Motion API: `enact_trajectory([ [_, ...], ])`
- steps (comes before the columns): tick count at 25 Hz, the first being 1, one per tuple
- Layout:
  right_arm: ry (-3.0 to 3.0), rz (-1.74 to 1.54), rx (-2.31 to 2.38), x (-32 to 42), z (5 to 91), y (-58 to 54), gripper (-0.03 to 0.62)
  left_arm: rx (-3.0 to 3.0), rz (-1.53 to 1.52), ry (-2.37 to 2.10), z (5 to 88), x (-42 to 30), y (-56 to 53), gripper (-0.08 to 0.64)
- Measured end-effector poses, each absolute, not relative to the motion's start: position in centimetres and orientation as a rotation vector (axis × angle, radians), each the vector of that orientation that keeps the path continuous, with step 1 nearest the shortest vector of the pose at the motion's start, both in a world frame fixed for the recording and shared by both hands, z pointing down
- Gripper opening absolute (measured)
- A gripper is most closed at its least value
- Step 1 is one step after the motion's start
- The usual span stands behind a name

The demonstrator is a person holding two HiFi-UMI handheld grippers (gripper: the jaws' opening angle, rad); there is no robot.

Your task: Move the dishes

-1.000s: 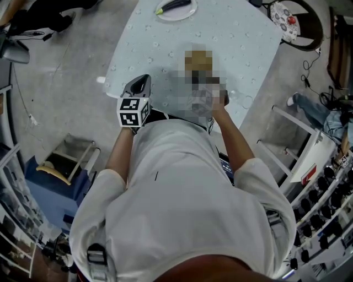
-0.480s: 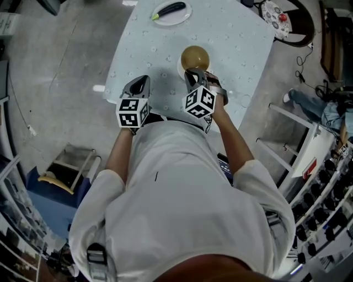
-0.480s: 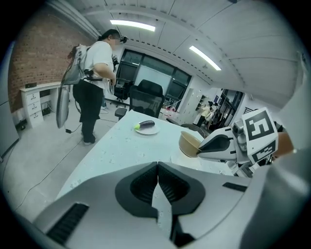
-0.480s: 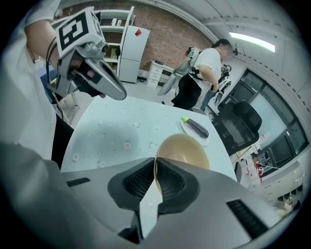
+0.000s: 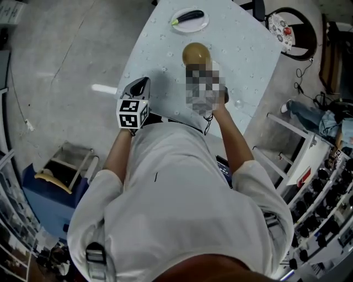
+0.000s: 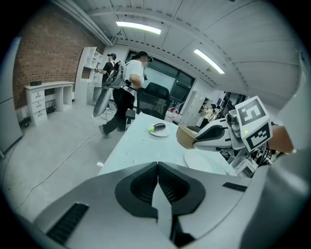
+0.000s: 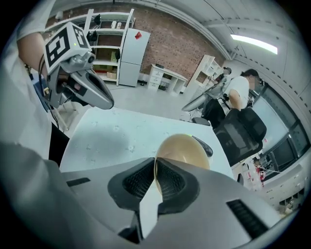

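Note:
A tan bowl (image 5: pixel 196 54) (image 6: pixel 187 136) (image 7: pixel 187 151) hangs tilted over the pale blue table (image 5: pixel 160 49). My right gripper (image 7: pixel 155 164) (image 6: pixel 210 136) is shut on its near rim. In the head view a mosaic patch covers that gripper. A bare white plate (image 6: pixel 204 160) lies on the table under the bowl. At the far end, a second white plate (image 5: pixel 189 19) (image 6: pixel 158 130) carries a dark eggplant (image 5: pixel 190 15) (image 7: pixel 204 145). My left gripper (image 6: pixel 157 165) (image 5: pixel 139 86) (image 7: pixel 92 90) hovers at the near left table edge, jaws shut and empty.
A black office chair (image 7: pixel 240 131) stands beyond the table's far end. People stand by white shelves (image 6: pixel 87 68) at the back. A round stool with a patterned item (image 5: pixel 287 19) is right of the table, and a metal rack (image 5: pixel 292 148) at the right.
My right gripper has risen and moved toward the far end of the table with the tan bowl in it. My left gripper has shifted a little along the near table edge.

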State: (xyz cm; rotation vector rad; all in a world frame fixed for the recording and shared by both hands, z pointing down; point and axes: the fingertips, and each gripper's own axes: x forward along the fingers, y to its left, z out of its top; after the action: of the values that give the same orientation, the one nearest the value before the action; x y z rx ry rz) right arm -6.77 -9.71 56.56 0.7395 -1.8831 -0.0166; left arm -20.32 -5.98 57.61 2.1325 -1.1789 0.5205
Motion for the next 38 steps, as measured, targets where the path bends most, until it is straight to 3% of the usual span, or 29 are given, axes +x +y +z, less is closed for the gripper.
enact_trajectory([
  [13, -1.843, -0.019, 0.699, -14.4, 59.0, -15.3, 0.015, 2.132, 0.534, -1.178, 59.0, -28.6, -9.7, 0.020],
  [27, -1.776, -0.014, 0.625, -16.8, 64.5, -14.8, 0.018, 2.127, 0.551, -1.085, 60.4, -29.5, -10.5, 0.020],
  [28, -1.778, -0.010, 0.633, -16.8, 64.6, -14.7, 0.025, 2.132, 0.556, -1.077, 60.4, -29.4, -10.4, 0.020],
  [32, -1.821, 0.049, 0.675, -16.7, 64.0, -14.0, 0.160, 2.148, 0.573, -1.050, 60.2, -28.4, -10.1, 0.020],
  [36, -1.899, 0.092, 0.814, -15.9, 61.4, -13.2, 0.176, 2.151, 0.592, -1.032, 60.4, -27.1, -9.9, 0.020],
  [38, -1.909, 0.095, 0.911, -14.4, 59.8, -12.2, 0.141, 2.173, 0.604, -0.990, 60.2, -25.4, -9.4, 0.020],
])
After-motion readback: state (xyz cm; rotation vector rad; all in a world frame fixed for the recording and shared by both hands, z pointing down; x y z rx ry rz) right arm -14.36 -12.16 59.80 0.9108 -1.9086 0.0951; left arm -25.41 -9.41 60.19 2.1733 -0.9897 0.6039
